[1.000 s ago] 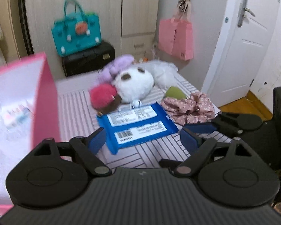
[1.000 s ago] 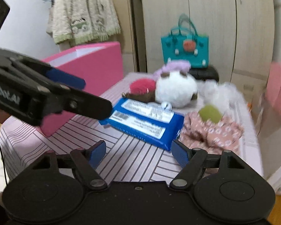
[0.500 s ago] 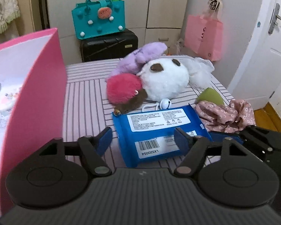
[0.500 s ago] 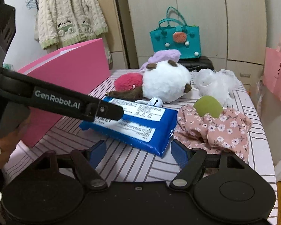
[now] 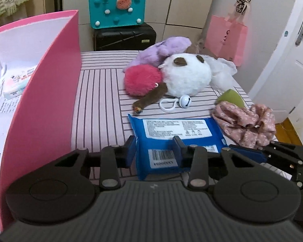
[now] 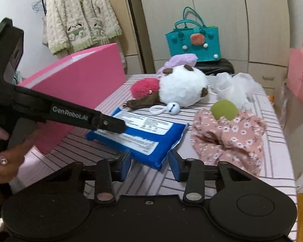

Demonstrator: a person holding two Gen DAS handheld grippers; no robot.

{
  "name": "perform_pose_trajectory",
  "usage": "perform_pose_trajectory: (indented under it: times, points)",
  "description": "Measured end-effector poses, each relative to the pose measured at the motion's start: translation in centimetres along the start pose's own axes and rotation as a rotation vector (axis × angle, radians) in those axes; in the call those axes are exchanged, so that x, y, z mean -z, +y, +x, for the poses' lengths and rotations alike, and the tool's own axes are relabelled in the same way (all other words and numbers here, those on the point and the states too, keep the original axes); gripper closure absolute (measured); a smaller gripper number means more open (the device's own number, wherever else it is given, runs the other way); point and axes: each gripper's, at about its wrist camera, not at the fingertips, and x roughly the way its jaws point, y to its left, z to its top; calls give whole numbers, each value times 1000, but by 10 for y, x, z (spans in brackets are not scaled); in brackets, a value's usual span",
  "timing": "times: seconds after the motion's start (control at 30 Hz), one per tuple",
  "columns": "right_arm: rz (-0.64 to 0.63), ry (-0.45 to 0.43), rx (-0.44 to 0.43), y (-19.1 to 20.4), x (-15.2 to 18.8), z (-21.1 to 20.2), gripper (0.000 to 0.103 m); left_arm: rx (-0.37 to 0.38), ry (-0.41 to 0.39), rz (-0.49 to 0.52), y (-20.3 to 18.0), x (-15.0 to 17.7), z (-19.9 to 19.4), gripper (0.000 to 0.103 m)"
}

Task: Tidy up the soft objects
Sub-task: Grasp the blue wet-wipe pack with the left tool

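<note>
A blue wipes pack (image 5: 171, 139) lies on the striped table (image 5: 99, 100). My left gripper (image 5: 154, 153) has its jaws closing on the pack's near left end, one pad on each side. My right gripper (image 6: 149, 166) has its jaws on either side of the pack's (image 6: 147, 135) near corner. Behind the pack lie a white plush (image 5: 184, 76), a red pompom (image 5: 142, 79), a purple plush (image 5: 161, 50), a floral cloth (image 5: 246, 125) and a green ball (image 6: 224, 110). An open pink box (image 5: 42, 104) stands at the left.
A tissue pack (image 5: 18, 80) lies inside the pink box. A white plastic bag (image 6: 234, 87) lies at the far right of the table. A teal handbag (image 5: 117, 8) sits on a black case behind. A pink paper bag (image 5: 226, 40) hangs right. Table edge is near right.
Both grippers moved forward onto the blue pack and their jaws narrowed around it. The left gripper swung left, bringing the pink box closer into view.
</note>
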Motion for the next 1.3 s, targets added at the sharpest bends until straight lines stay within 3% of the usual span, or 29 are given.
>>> perform_pose_trajectory:
  times: [0.07,0.17,0.27,0.37,0.5,0.6,1.03,1.3]
  points:
    - [-21,3,20,0,1,3,48,-16,-7,4,0,-2,3,59]
    - [-34,9,24,-1,1,8,39,-66,-17,-1,0,-3,11,32]
    - [-74,8,38,2,1,11,35,-59,-28,-46,4,0,15,30]
    - [-84,7,42,4,-1,16,34,-37,-31,-37,4,1,14,34]
    - [-101,-14,76,15,0,22,42,52,-11,-42,6,4,9,55]
    - [-80,-34,80,18,2,22,46,44,-33,-26,2,10,7,58]
    - [-52,-71,99,23,7,21,48,58,-54,-7,-3,13,3,62]
    - [-37,-65,84,24,9,14,48,76,-8,-9,-3,14,-7,62]
